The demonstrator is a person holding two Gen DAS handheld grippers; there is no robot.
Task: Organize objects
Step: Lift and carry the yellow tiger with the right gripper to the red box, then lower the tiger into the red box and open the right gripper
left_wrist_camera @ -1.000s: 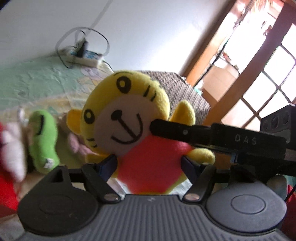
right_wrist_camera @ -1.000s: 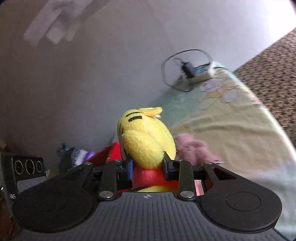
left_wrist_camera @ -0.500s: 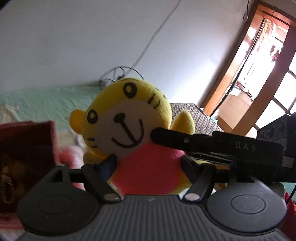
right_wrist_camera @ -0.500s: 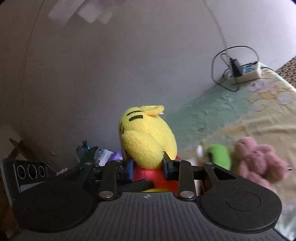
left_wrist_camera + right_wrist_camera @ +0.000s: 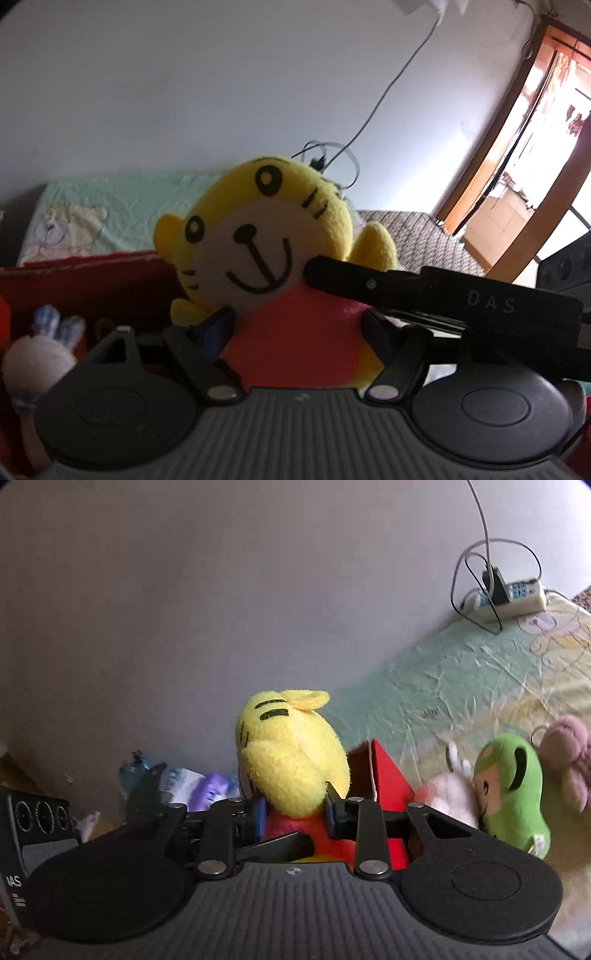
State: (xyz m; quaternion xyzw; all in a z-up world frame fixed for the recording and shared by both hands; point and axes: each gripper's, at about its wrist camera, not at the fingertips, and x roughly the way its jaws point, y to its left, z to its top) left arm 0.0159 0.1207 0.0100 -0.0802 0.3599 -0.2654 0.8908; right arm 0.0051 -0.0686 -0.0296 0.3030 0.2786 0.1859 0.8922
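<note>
A yellow tiger plush point(image 5: 266, 251) with a red body sits between the fingers of both grippers. My left gripper point(image 5: 299, 328) is shut on its red belly from the front. My right gripper point(image 5: 295, 808) is shut on its neck from the side, and the plush point(image 5: 291, 757) shows there from behind. The right gripper's finger point(image 5: 351, 277) crosses the plush's cheek in the left wrist view. A red box point(image 5: 85, 280) stands just behind and left of the plush; its corner point(image 5: 384, 779) shows in the right wrist view.
A white bunny plush point(image 5: 37, 362) lies in the red box at the left. A green plush point(image 5: 513, 790), a pink plush point(image 5: 569, 753) and a white plush point(image 5: 447, 805) lie on the bed sheet point(image 5: 461, 675). A power strip point(image 5: 506, 598) with cables rests by the wall.
Both grippers have carried the tiger plush leftwards, away from the loose plushes and over to the red box. The box and the bunny inside it came into the left wrist view.
</note>
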